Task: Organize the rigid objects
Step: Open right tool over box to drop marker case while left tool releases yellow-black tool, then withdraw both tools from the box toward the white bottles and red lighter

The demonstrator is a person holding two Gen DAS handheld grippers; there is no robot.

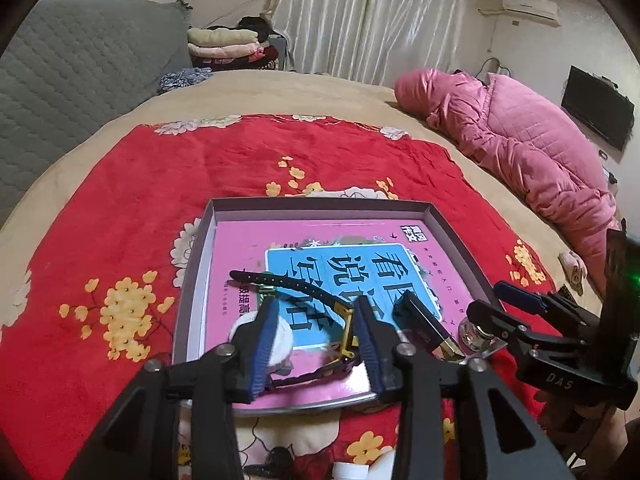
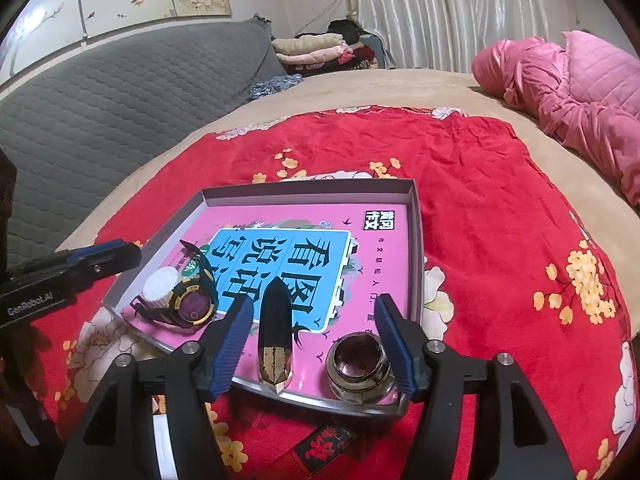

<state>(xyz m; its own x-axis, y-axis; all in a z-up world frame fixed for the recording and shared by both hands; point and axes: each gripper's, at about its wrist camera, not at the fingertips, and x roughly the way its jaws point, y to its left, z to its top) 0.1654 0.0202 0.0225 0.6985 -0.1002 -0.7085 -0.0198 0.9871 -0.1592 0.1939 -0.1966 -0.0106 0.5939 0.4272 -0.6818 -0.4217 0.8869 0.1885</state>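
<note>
A shallow grey box (image 1: 320, 202) (image 2: 304, 188) lies on the red cloth with a pink book (image 1: 240, 248) (image 2: 384, 248) flat inside. On the book lie a black-and-yellow digital watch (image 1: 296, 284) (image 2: 192, 304), a white round cap (image 1: 285, 338) (image 2: 162, 284), a black-and-gold pointed case (image 1: 424, 324) (image 2: 274, 332) and a round glass jar (image 1: 476, 338) (image 2: 360, 364). My left gripper (image 1: 316, 320) (image 2: 124, 252) is open above the watch and cap. My right gripper (image 2: 314, 306) (image 1: 486, 298) is open, straddling the case, with the jar beside its right finger; neither pad touches them.
The red floral cloth (image 1: 140, 184) covers a beige bed. A pink quilted jacket (image 1: 520, 140) (image 2: 580, 92) lies at the right, a grey padded backrest (image 1: 80, 72) at the left, folded clothes (image 1: 224, 44) behind. A black pouch with red print (image 2: 324, 444) lies before the box.
</note>
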